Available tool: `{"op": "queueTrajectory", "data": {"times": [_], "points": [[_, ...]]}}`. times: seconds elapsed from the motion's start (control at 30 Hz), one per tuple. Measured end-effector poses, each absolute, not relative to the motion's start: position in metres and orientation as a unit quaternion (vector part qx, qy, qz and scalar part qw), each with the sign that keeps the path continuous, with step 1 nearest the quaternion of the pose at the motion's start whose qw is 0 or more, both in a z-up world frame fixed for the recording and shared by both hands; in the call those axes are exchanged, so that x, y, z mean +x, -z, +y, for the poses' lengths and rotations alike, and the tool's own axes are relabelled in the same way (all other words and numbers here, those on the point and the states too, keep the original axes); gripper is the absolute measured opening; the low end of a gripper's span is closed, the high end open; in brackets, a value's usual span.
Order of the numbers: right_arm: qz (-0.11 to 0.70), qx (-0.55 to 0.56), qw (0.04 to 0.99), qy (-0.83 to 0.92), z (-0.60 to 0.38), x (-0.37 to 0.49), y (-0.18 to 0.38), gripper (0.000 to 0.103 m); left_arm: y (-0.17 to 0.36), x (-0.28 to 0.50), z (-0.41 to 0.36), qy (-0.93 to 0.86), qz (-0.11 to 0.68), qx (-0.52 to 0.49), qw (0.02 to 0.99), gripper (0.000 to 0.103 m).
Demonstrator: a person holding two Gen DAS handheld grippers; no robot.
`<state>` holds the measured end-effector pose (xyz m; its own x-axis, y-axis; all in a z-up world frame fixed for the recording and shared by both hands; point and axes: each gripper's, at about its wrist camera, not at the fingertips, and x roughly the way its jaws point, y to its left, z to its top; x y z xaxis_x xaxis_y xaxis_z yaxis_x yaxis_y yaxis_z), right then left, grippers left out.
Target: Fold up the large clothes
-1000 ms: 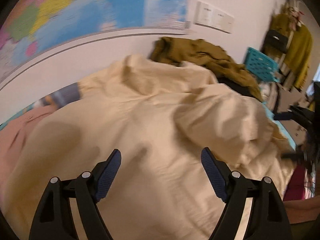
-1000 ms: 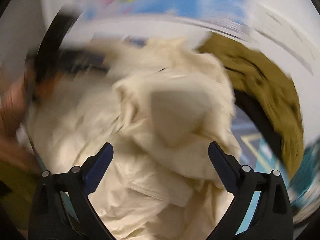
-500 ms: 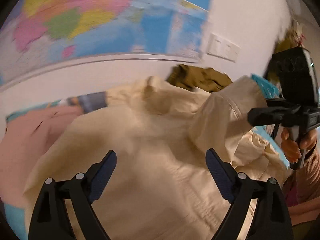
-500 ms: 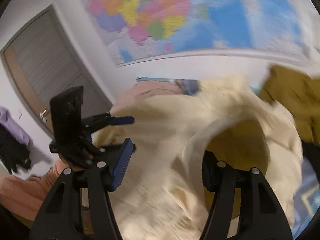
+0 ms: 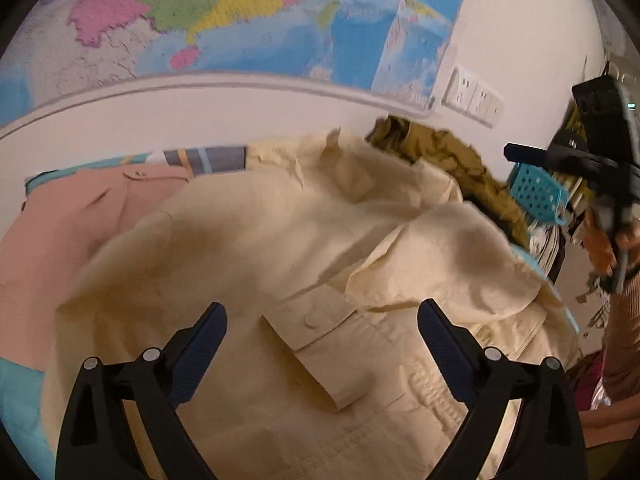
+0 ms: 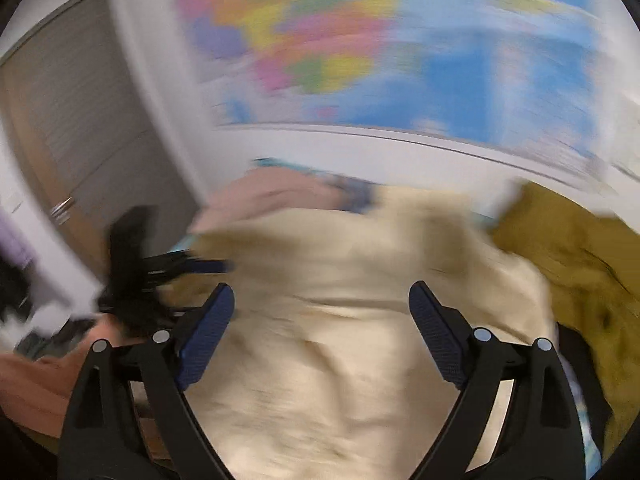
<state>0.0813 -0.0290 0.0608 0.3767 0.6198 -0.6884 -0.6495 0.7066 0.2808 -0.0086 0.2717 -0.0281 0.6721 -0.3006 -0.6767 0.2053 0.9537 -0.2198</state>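
A large cream jacket [image 5: 280, 248] lies spread over the bed, a flapped pocket [image 5: 316, 336] facing up and one sleeve [image 5: 452, 248] folded across its right side. My left gripper [image 5: 322, 320] hovers just above the pocket, its jaws opening wide with nothing pinched between them. The right wrist view is blurred: the same cream jacket [image 6: 352, 320] fills it, and my right gripper [image 6: 322, 312] is above the cloth with its jaws opening and no fabric in them. The right gripper's body [image 5: 580, 160] also shows at the far right of the left wrist view.
A pink garment [image 5: 68, 232] lies left of the jacket and an olive one [image 5: 444, 156] behind it on the right. A teal crate [image 5: 538, 192] stands beyond the bed. A wall map [image 5: 240, 20] hangs above; a door [image 6: 80, 120] is at left.
The right gripper held the cream sleeve half a second ago and has let it drop across the jacket, then lifted away. The left gripper drifted sideways, bringing the pocket into view.
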Motion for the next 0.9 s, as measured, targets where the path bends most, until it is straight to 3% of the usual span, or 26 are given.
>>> {"op": "queueTrajectory", "data": {"times": [0.33,0.37,0.4,0.47,0.5,0.53,0.57,0.63,0.77,0.8,0.9], "points": [[0.532,0.071,0.808,-0.243,-0.131,0.169,0.062,0.087,0.089,0.062,0.253,0.096,0.551,-0.045,0.828,0.092],[0.538,0.090,0.800,-0.250,-0.133,0.173,0.071,0.087,0.089,0.065,0.249,0.093,0.546,-0.036,0.832,0.089],[0.540,0.104,0.795,-0.257,-0.134,0.177,0.077,0.086,0.088,0.066,0.246,0.091,0.543,-0.026,0.835,0.075],[0.534,0.117,0.793,-0.268,-0.131,0.185,0.083,0.085,0.086,0.068,0.240,0.083,0.535,-0.007,0.841,0.068],[0.531,0.112,0.791,-0.281,-0.128,0.187,0.084,0.083,0.086,0.067,0.239,0.086,0.532,-0.004,0.842,0.057],[0.532,0.107,0.790,-0.285,-0.125,0.189,0.084,0.074,0.086,0.067,0.239,0.083,0.531,0.001,0.843,0.051],[0.537,0.093,0.789,-0.282,-0.122,0.192,0.085,0.046,0.086,0.066,0.239,0.081,0.531,0.002,0.843,0.048],[0.540,0.055,0.795,-0.271,-0.118,0.197,0.078,0.027,0.085,0.063,0.241,0.084,0.528,-0.001,0.845,0.038],[0.484,0.000,0.836,-0.257,-0.124,0.188,0.027,0.009,0.081,0.052,0.240,0.094,0.521,0.005,0.848,0.028],[0.470,-0.002,0.846,-0.250,-0.129,0.187,0.016,0.009,0.081,0.049,0.235,0.092,0.522,0.017,0.848,0.023],[0.469,-0.007,0.852,-0.232,-0.136,0.190,0.012,0.008,0.082,0.040,0.232,0.105,0.518,0.035,0.848,0.022]]}}
